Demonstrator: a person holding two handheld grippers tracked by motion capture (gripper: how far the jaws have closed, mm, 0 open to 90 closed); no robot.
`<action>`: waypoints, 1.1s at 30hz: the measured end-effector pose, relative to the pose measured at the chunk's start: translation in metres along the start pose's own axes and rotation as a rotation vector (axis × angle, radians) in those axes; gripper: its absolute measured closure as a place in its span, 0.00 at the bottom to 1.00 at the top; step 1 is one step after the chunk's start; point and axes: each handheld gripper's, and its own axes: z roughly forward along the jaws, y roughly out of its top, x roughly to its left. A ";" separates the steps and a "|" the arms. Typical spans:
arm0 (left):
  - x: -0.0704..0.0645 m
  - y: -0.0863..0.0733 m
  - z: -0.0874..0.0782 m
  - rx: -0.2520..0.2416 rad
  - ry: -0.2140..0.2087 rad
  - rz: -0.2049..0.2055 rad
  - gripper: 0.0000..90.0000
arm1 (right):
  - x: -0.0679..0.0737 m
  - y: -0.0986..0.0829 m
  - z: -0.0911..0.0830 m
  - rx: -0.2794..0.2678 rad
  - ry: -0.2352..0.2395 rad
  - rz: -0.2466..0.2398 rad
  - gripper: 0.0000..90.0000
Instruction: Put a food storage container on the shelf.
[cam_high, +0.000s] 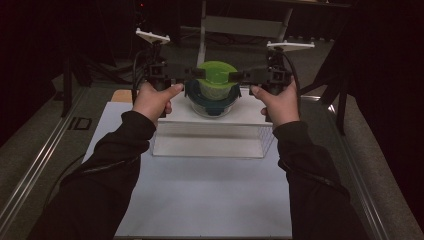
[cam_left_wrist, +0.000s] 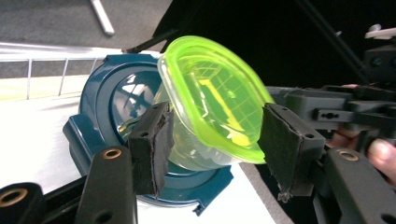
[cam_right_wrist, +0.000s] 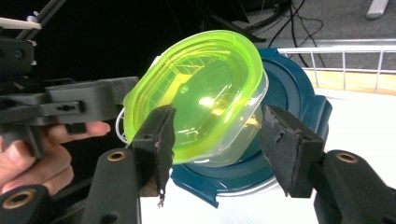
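Note:
A clear tub with a neon green lid lies tilted on a dark teal lid, its green face turned up toward the person. The teal lid covers a clear bowl on a raised transparent stand. My left gripper reaches in from the left. Its pads stand wide, one on each side of the green-lidded tub. My right gripper comes in from the right, and its pads likewise straddle the tub above the teal lid. Both grippers are open. I cannot tell whether any pad touches the tub.
The stand sits on a white mat covering the table. A metal rail runs along the left edge. A white post and dark frame legs rise behind and beside the stand.

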 end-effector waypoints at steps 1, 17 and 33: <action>-0.001 -0.001 -0.003 -0.007 -0.001 0.007 0.48 | 0.000 -0.001 -0.001 -0.005 -0.002 -0.006 0.49; -0.014 -0.056 -0.045 -0.137 -0.131 0.208 0.33 | 0.012 -0.030 -0.015 0.043 -0.009 -0.124 0.75; -0.005 -0.154 -0.033 -0.170 -0.081 0.370 0.01 | 0.007 -0.033 0.018 0.077 -0.053 -0.105 1.00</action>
